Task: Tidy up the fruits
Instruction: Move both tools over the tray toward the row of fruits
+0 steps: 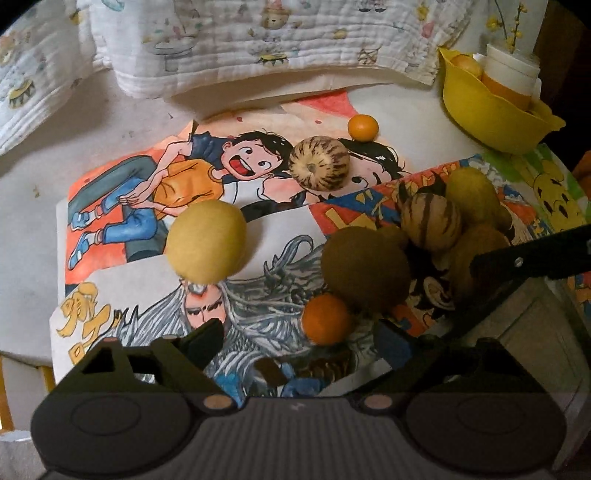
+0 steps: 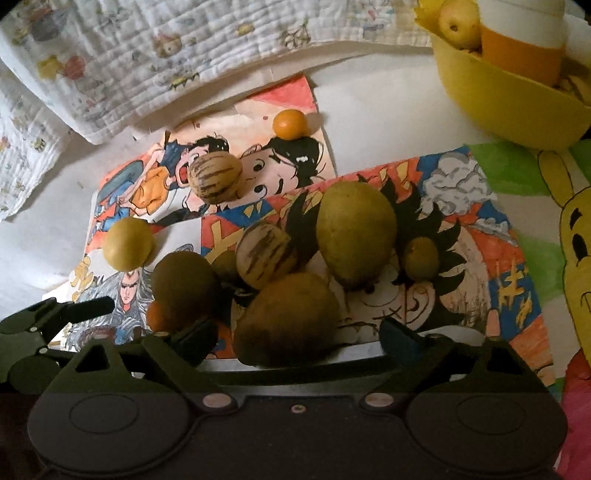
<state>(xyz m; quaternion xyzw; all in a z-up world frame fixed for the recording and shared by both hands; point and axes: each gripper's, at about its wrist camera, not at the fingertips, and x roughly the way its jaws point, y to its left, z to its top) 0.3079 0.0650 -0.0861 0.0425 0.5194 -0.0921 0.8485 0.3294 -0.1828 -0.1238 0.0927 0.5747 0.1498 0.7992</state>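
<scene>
Where the white table point(image 1: 33, 206) is not bare, it is covered by overlapping cartoon drawings point(image 1: 147, 192), and a quilted printed cloth point(image 1: 229, 40) is heaped along its far edge. At the far right stands a yellow bowl point(image 2: 509, 107) holding a pale round fruit point(image 2: 460, 22) and an orange-and-white cup point(image 2: 521, 48). The fruits lie loose on the drawings: a small orange point(image 1: 362, 127) farthest off, a striped melon point(image 1: 319, 162) just below it, a yellow round fruit point(image 1: 206, 242) apart to the left, and a crowded cluster to the right. The left gripper point(image 1: 295, 343) is spread, an orange fruit point(image 1: 325, 319) near its right finger, untouched. The right gripper point(image 2: 295, 332) is spread around a brown pear point(image 2: 286, 319), whether touching I cannot tell.
</scene>
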